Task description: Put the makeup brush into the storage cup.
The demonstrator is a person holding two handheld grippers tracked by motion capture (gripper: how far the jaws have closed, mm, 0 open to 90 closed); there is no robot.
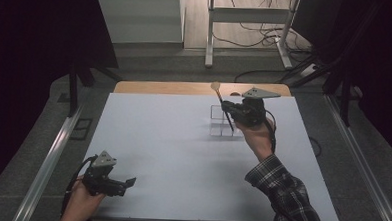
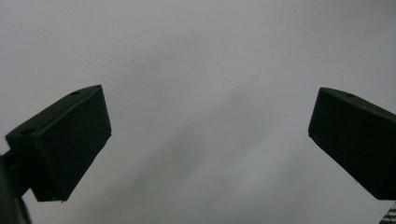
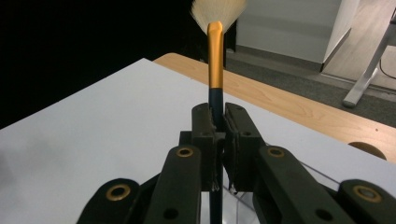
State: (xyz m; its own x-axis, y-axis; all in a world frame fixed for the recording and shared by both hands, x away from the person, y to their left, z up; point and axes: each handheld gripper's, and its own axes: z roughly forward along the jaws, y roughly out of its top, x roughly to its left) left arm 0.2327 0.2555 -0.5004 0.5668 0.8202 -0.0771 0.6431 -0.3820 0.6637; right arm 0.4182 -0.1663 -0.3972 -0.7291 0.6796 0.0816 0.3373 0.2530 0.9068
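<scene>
Black gripper (image 3: 218, 122) with brass screws, plaid sleeve (image 1: 280, 187), grey plate (image 1: 259, 93)

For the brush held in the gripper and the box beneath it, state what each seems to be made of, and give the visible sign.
Brush: the ferrule looks like gold-toned metal, smooth with a soft sheen; the handle is dark and glossy, perhaps lacquered wood or plastic; the pale bristles fan out softly, fibre type unclear. It is clamped in the right gripper. Box: apparently clear plastic or acrylic, since the white table shows through its thin walls.
</scene>
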